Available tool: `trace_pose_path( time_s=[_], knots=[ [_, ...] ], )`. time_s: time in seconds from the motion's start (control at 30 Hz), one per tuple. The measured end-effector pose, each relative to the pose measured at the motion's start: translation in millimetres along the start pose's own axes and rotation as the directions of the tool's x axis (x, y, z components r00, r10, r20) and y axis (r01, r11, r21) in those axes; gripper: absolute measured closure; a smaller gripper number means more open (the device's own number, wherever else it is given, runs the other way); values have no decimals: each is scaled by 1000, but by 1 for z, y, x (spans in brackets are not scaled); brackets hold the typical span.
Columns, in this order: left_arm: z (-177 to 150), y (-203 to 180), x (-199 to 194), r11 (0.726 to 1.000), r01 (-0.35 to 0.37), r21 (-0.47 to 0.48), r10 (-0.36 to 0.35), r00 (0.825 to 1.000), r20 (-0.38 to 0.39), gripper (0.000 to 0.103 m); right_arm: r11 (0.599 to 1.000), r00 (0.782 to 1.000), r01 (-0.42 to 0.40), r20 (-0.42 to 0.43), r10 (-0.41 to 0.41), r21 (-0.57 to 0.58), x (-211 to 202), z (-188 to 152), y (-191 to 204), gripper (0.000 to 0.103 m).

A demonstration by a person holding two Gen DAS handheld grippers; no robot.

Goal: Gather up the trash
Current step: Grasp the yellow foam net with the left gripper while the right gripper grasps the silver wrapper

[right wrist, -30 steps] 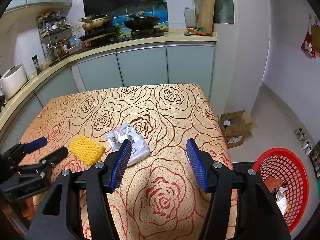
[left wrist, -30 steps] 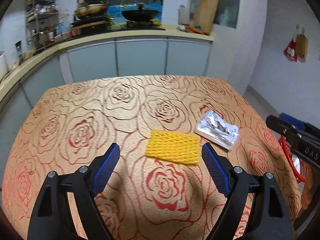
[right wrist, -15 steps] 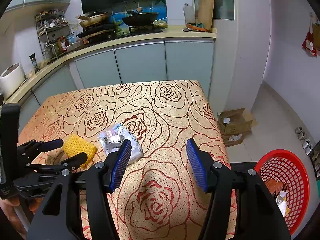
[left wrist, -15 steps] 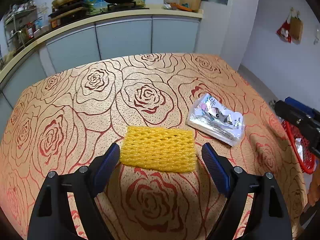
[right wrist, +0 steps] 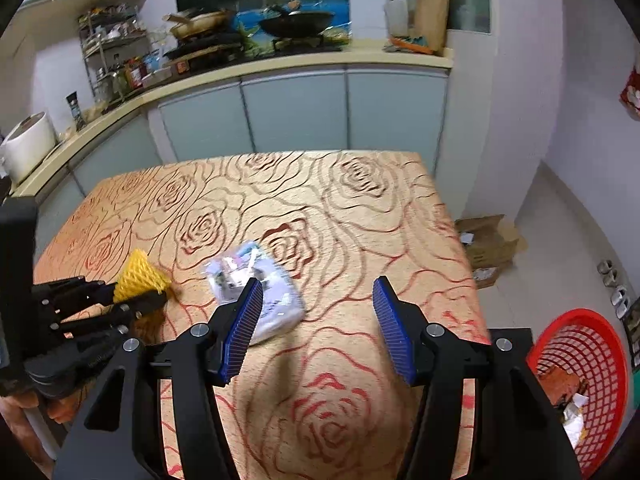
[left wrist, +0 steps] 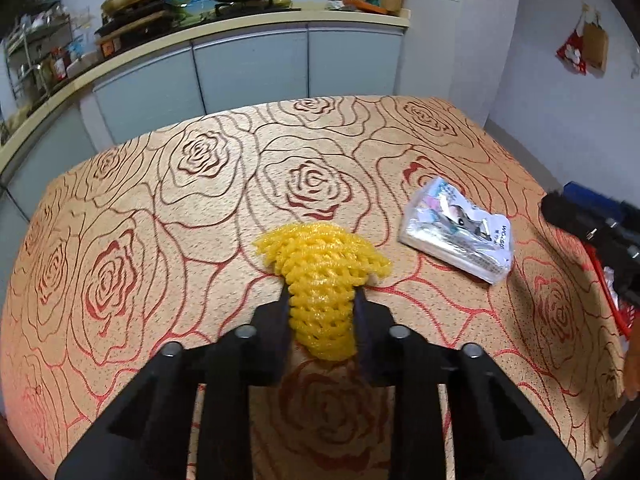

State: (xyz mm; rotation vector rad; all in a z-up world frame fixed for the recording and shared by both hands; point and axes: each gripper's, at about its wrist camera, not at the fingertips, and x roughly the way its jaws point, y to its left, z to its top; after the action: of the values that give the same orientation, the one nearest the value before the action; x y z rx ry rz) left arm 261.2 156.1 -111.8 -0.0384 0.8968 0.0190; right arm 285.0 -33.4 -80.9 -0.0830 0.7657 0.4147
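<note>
- Kitchen; table [left wrist: 160,240] under a rose-print cloth, counter with wok behind.
- Yellow foam fruit net [left wrist: 322,276] lies mid-table, bunched up between the pads of the left gripper [left wrist: 320,312], whose jaws have just been closing on it.
- Plastic snack wrapper [right wrist: 256,288] just beside it; right gripper [right wrist: 318,320] hovers above, half-wide, empty.
- Red basket [right wrist: 600,344] on the floor, well apart, already holding scraps.
- Risk: springy net could slip out if lifted fast.
- Wrapper print partly legible: "WO…"; rest unreadable.
</note>
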Motion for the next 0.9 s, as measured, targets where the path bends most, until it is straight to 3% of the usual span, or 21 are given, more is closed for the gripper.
trace_pose_path(
  time_s=[0.3, 0.6, 0.9],
  knots=[
    [-5, 22, -24, 999, -12, -46, 14, 999, 43, 84, 993, 993, -83, -96, 75, -82, 34, 2, 37, 47],
    [-11, 35, -42, 998, -26, -65, 31, 997, 70, 84, 988, 988, -68, -144, 47, -138, 53, 3, 47, 48],
    [-18, 38, -53, 996, -35, -79, 41, 996, 79, 84, 984, 988, -78, -145, 55, -159, 49, -3, 47, 63]
  ],
)
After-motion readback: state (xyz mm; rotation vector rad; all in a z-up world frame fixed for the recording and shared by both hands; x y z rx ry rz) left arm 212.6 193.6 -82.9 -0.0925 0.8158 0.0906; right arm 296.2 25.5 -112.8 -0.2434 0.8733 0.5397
